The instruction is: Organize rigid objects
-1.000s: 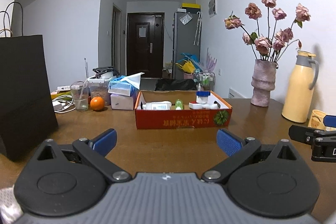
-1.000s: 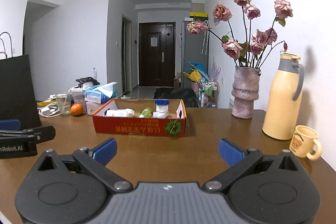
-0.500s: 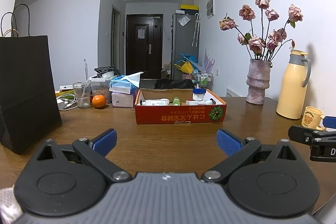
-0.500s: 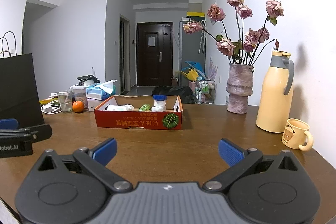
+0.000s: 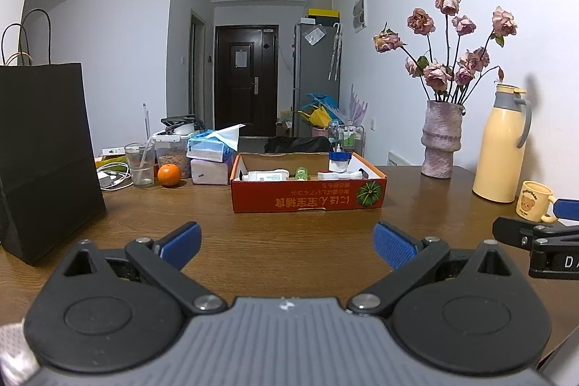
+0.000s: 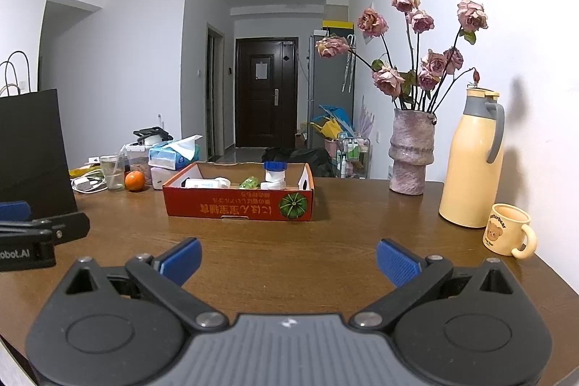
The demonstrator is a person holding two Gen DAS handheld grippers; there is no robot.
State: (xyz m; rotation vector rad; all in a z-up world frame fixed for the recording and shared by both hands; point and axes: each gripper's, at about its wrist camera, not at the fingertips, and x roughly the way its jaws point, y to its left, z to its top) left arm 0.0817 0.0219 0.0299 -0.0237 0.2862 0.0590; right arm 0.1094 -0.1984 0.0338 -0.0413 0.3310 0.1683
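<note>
The left gripper (image 5: 287, 239) and the right gripper (image 6: 288, 257) both hover above the brown wooden table (image 6: 325, 241), each with its blue-padded fingers spread wide apart and nothing between them. Beyond them sits the shallow red cardboard box printed with a green pumpkin (image 5: 307, 199), holding a blue-capped white jar (image 6: 275, 172), a flat white tube (image 5: 266, 175) and a small green bottle (image 6: 249, 183). Left of the box lies an orange (image 5: 169, 175); well right of it stand a pink ridged vase of dried roses (image 6: 410, 152), a cream thermos jug (image 6: 474, 161) and a yellow bear mug (image 6: 506, 234).
</note>
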